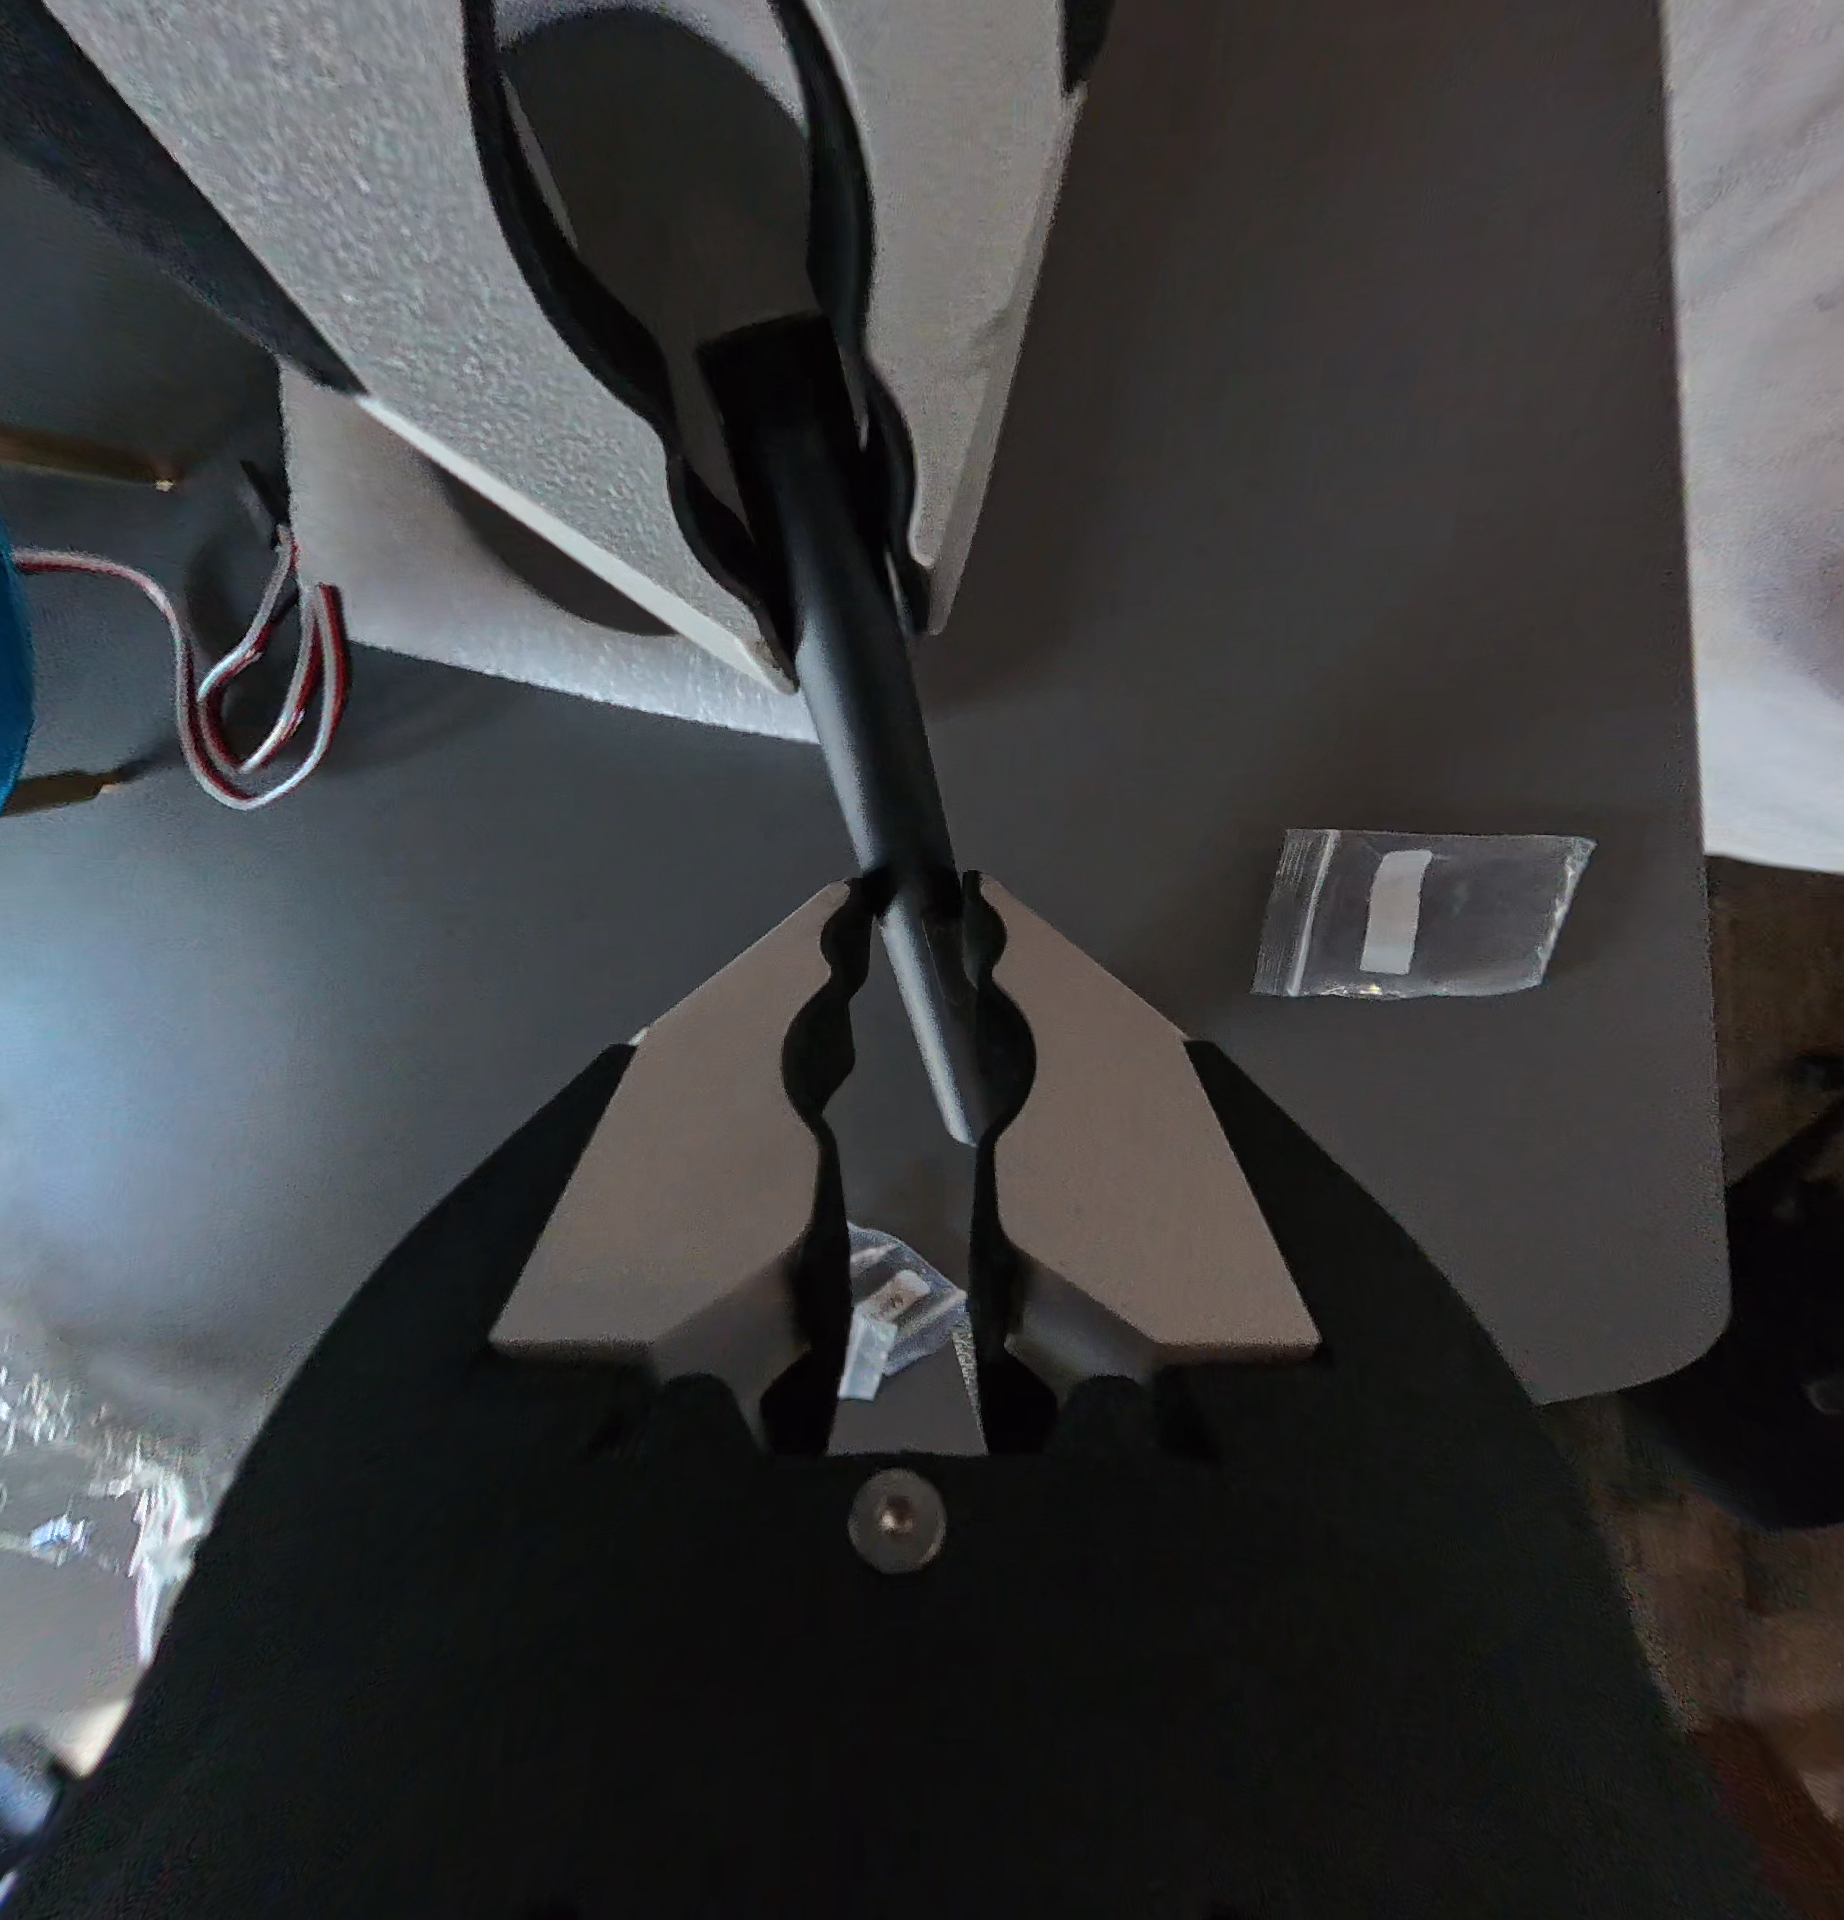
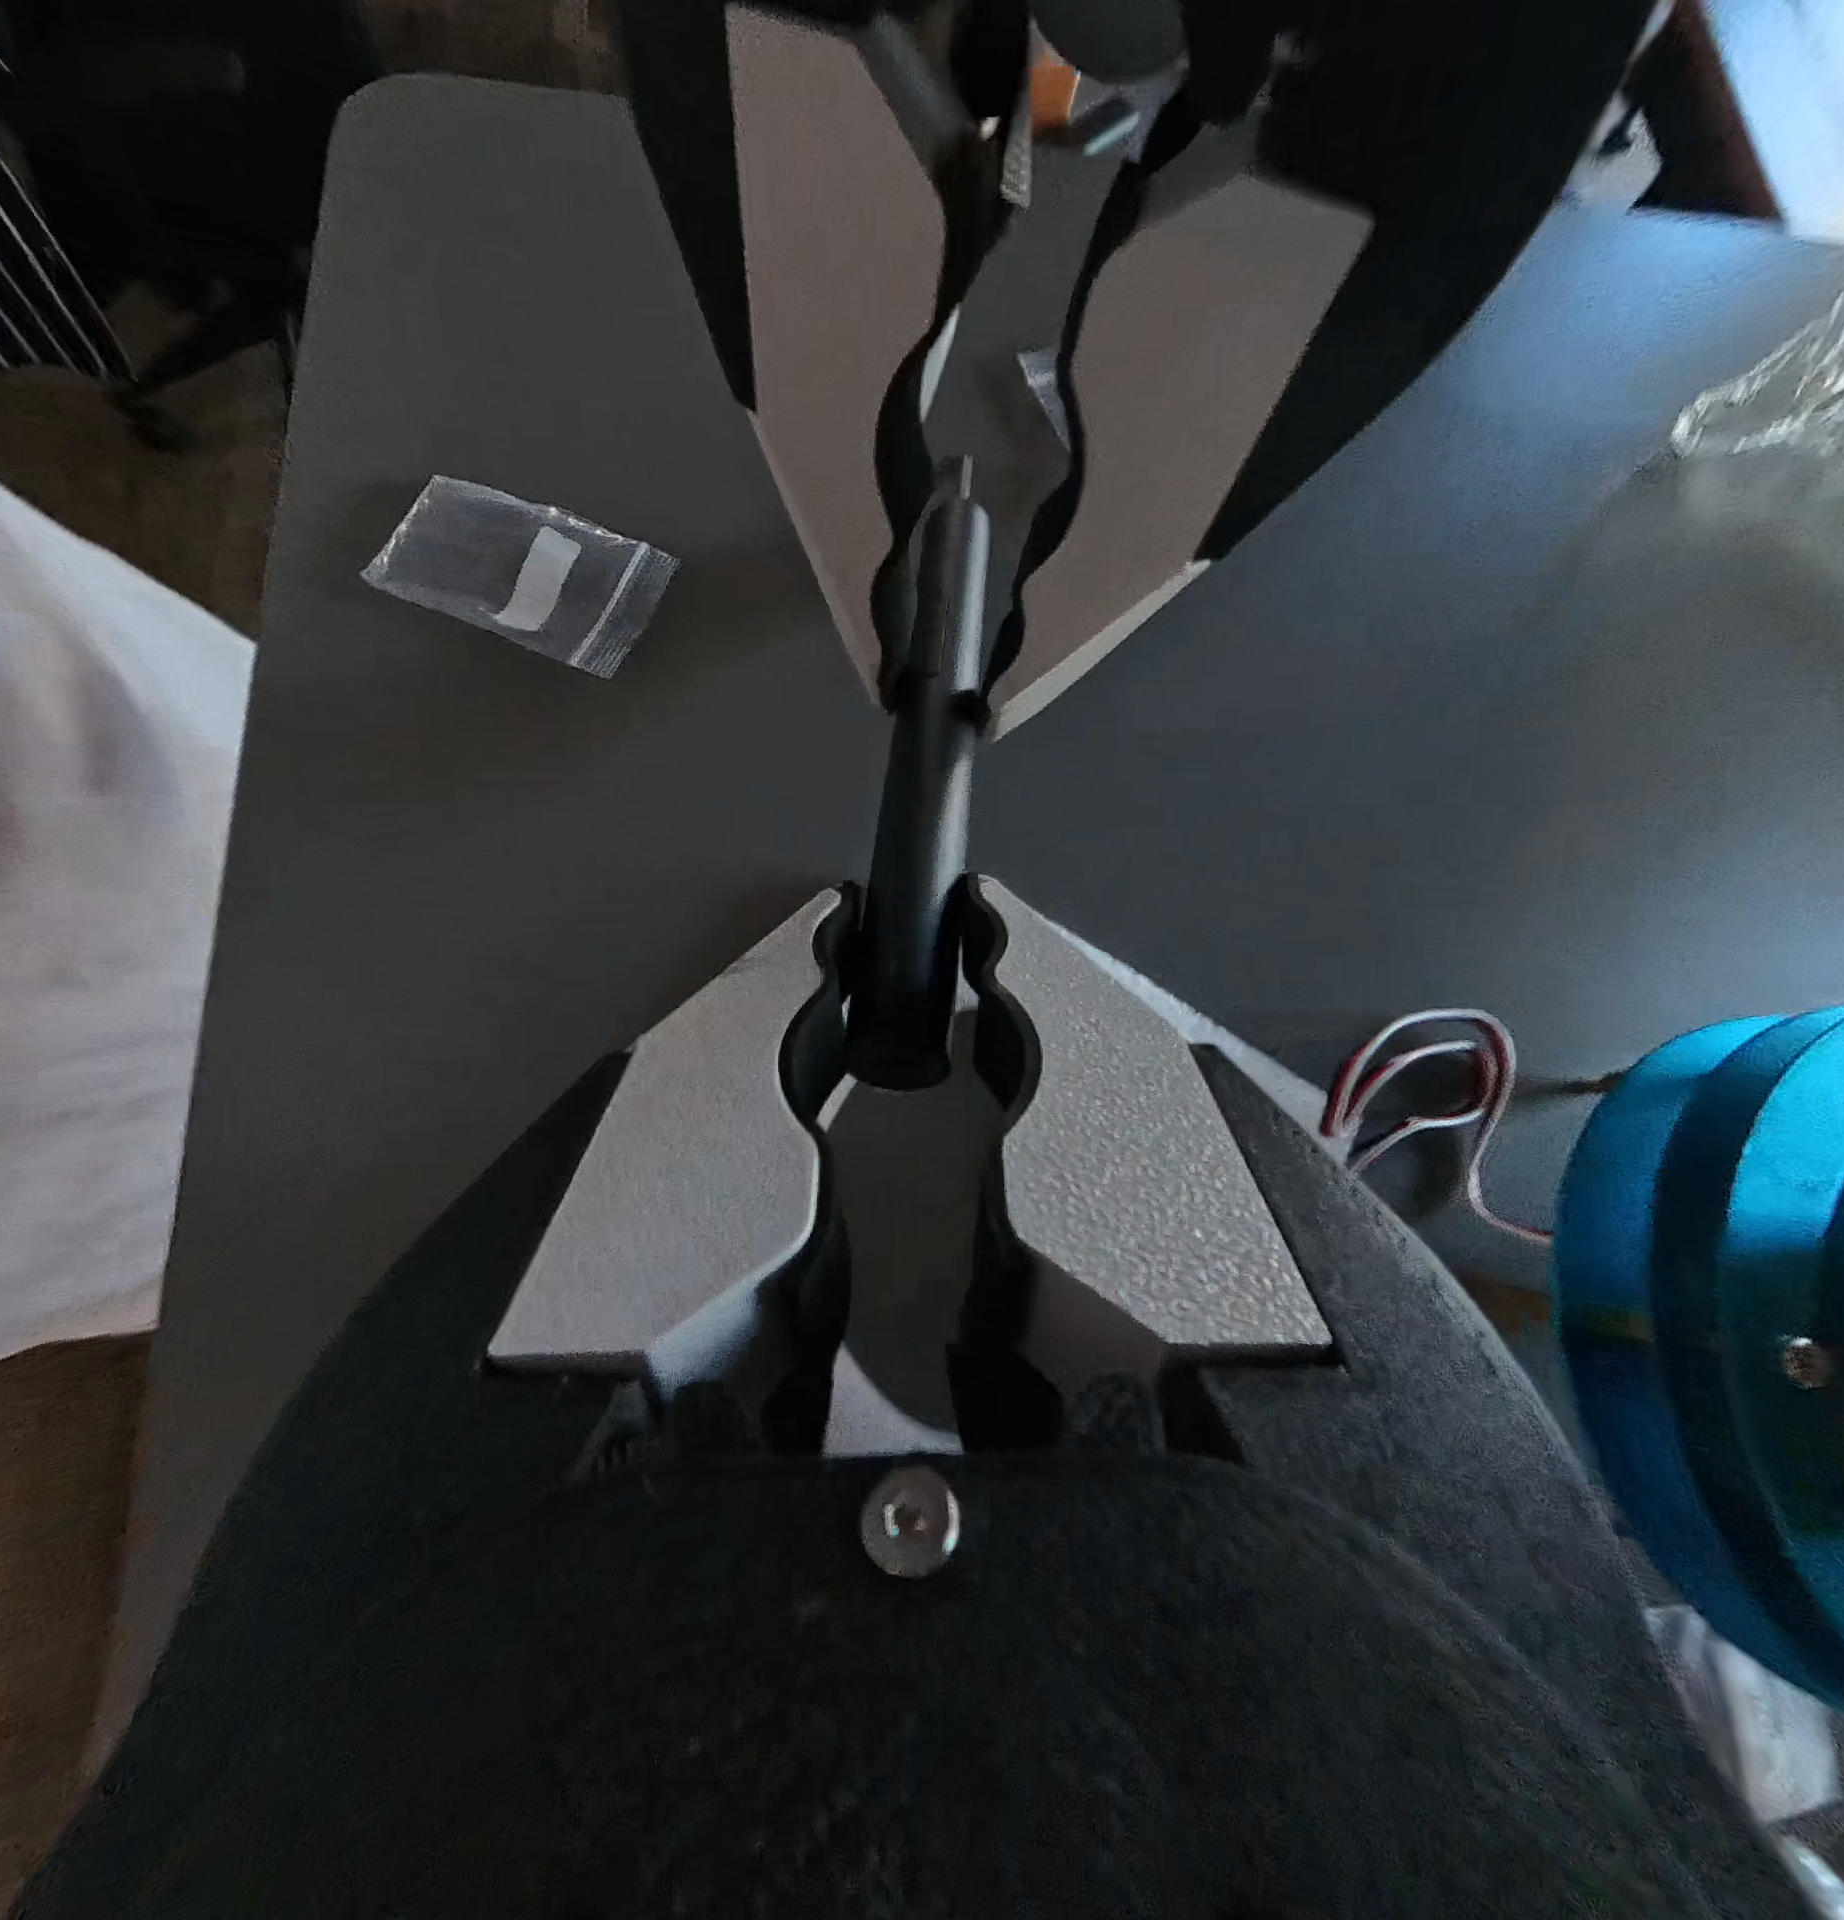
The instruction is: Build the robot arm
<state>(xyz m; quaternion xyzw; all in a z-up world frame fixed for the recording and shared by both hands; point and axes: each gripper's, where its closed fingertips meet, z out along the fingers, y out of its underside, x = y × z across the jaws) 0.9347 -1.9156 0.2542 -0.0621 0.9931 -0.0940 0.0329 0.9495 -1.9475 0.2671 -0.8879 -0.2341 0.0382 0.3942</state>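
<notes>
Currently both grippers share one black rod point(image 1: 876, 790): right gripper point(image 2: 902, 914) clamps its thick end, left gripper point(image 1: 913, 894) pinches the thin end. Any misalignment could twist it loose onto the counter point(image 1: 1313, 520).

No legible writing anywhere.

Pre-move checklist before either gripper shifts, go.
1. Right gripper on the black rod: jaws closed around its thick end, ok.
2. Left gripper on the rod's thin end: jaws around it, but firm clamping cannot tell.
3. Rod clear of the grey table: appears held above it, ok.
4. Small clear bag away from both grippers: ok.
5. Red-and-white wires and blue cylindrical part beside the right gripper: contact cannot tell.
</notes>
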